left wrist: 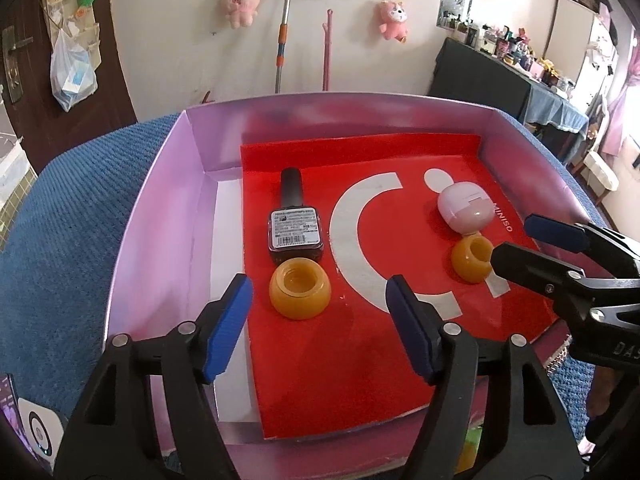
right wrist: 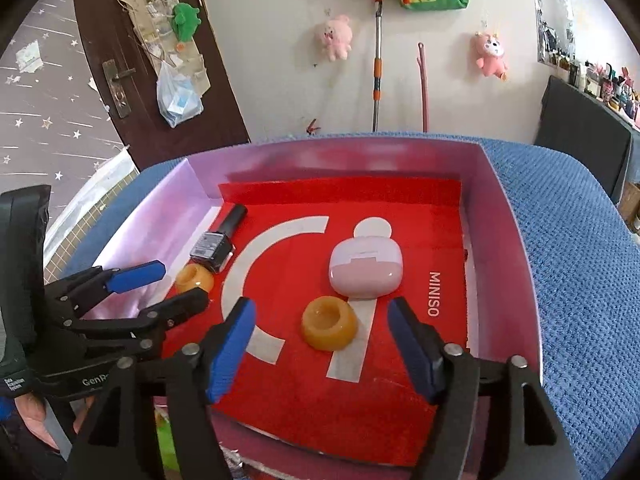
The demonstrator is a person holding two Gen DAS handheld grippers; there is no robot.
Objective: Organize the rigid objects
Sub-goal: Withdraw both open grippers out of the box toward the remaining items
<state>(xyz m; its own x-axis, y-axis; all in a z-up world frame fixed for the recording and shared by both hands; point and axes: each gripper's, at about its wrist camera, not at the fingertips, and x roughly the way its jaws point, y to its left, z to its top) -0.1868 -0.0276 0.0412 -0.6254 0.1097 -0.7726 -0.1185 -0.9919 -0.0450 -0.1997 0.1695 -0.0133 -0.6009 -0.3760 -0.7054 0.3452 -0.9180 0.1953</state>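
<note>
A pink-walled box (left wrist: 160,216) (right wrist: 500,216) holds a red MINISO sheet (left wrist: 360,352) (right wrist: 320,400). On it lie a dark nail polish bottle (left wrist: 294,224) (right wrist: 214,246), a pink earbud case (left wrist: 466,206) (right wrist: 365,268) and two amber cup-shaped pieces. The left amber piece (left wrist: 300,288) (right wrist: 195,278) sits just ahead of my open, empty left gripper (left wrist: 320,328) (right wrist: 160,284). The right amber piece (left wrist: 472,260) (right wrist: 329,323) sits between the open fingers of my right gripper (right wrist: 320,344) (left wrist: 516,240), untouched.
The box rests on a blue textured cloth (left wrist: 60,248) (right wrist: 580,280). Beyond is a white wall with plush toys (left wrist: 240,4) and a mop handle (left wrist: 282,36), a dark door (right wrist: 132,80) at left, a cluttered dresser (left wrist: 520,64) at right.
</note>
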